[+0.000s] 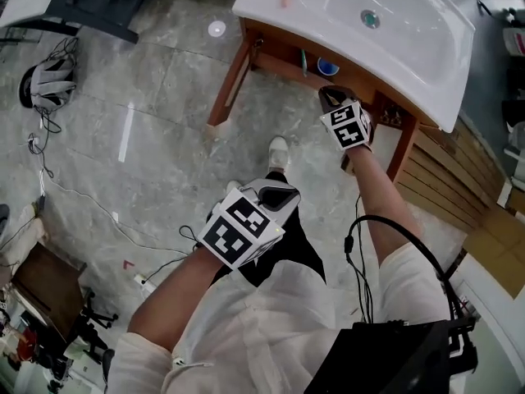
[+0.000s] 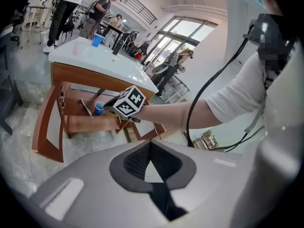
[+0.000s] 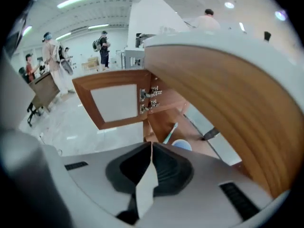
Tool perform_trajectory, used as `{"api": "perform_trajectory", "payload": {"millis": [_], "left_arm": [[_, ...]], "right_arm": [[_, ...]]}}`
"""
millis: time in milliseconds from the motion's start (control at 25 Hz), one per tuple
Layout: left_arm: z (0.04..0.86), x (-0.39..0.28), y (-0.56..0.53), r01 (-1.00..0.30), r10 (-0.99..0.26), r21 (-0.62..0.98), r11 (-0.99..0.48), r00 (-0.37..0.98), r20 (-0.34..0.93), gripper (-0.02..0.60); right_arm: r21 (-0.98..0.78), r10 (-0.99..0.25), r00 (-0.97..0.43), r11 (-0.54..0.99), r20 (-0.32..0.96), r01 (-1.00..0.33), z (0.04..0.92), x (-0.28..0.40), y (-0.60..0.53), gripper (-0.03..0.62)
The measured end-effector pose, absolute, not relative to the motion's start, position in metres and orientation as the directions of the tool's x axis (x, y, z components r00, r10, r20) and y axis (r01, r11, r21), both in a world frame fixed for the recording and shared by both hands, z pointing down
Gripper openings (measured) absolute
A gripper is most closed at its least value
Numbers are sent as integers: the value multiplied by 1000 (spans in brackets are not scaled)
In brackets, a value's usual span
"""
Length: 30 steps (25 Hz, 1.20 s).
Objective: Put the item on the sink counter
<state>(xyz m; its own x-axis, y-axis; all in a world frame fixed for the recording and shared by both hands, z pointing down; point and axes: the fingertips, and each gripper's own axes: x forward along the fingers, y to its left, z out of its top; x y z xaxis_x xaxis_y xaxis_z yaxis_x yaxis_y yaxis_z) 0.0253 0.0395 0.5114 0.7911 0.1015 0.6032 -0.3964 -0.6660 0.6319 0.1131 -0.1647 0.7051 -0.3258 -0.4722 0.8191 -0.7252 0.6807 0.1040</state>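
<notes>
The white sink counter (image 1: 426, 64) tops a wooden cabinet. On its open shelf stand a blue cup (image 1: 327, 67) and a toothbrush (image 1: 303, 60); the right gripper view shows the same cup (image 3: 181, 145) and toothbrush (image 3: 170, 133) just past the jaws. My right gripper (image 1: 328, 97) hovers at the shelf's front, under the counter's edge, jaws shut at the tips. A pale sliver shows between its pads; I cannot tell if it is a thing. My left gripper (image 1: 283, 194) hangs lower, over the floor, shut and empty. Its view shows the right gripper's marker cube (image 2: 129, 102) by the shelf.
A cabinet door (image 3: 118, 99) stands open to the left of the shelf. A second blue cup (image 2: 97, 40) and a dark bottle (image 2: 116, 44) stand on the counter. Cables (image 1: 49, 80) lie on the marble floor. Wooden slats (image 1: 443, 171) lean at the right.
</notes>
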Motion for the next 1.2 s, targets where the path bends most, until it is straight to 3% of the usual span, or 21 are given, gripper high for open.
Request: {"api": "perform_trajectory", "payload": {"millis": [440, 880, 1200], "left_arm": [[441, 3, 80, -339, 89, 561, -755, 795, 600, 6], [399, -28, 129, -317, 86, 517, -795, 784, 615, 6], [373, -31, 151, -269, 104, 492, -828, 788, 606, 6]], "right_arm": [[-175, -496, -439, 491, 749, -853, 550, 74, -55, 6], [-269, -599, -421, 330, 681, -905, 434, 64, 61, 6], [-268, -623, -436, 349, 650, -898, 392, 50, 107, 6]]}}
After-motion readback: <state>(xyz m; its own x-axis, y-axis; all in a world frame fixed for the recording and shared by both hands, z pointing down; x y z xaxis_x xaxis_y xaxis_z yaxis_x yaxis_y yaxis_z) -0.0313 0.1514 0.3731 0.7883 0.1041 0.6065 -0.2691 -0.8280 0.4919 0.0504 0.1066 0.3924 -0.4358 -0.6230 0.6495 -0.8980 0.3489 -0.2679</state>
